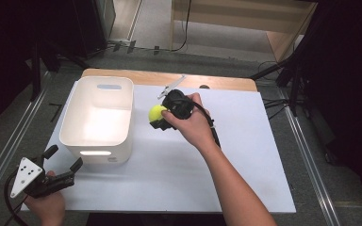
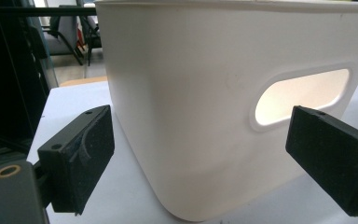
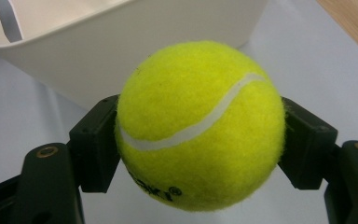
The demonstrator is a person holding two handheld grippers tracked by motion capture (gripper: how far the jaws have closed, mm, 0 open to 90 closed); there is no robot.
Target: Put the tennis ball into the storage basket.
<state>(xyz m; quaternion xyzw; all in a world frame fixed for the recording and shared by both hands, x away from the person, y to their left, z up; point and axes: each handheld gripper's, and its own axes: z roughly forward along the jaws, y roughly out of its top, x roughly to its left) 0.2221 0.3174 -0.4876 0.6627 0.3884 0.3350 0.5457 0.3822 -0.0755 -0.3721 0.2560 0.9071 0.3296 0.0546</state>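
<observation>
Near the far middle of the white table, just beside the white plastic bin's right wall, the right gripper grasps a yellow-green tennis ball. In the right gripper view the jaws press on the ball from both sides at about its widest part, white seam facing the camera, with the bin's wall and rim close behind. The ball looks lifted clear of the table, at roughly rim level and not yet over the opening.

At the near left corner of the table the left gripper hangs released, jaws spread wide and holding nothing. In the left gripper view it faces the bin's near wall and its oval handle slot; the pads do not touch the bin.

Judgement: the step in hand looks like carrying the ball into the bin.

Risks from here:
- Ball is round and fuzzy, held on two small pads; a jolt or a slight loosening could let it roll out.
- Low carry could knock the ball or the jaws against the rim and shove the light bin, which nothing steadies.
- Early release beside the wall would send the ball off across the table.
</observation>
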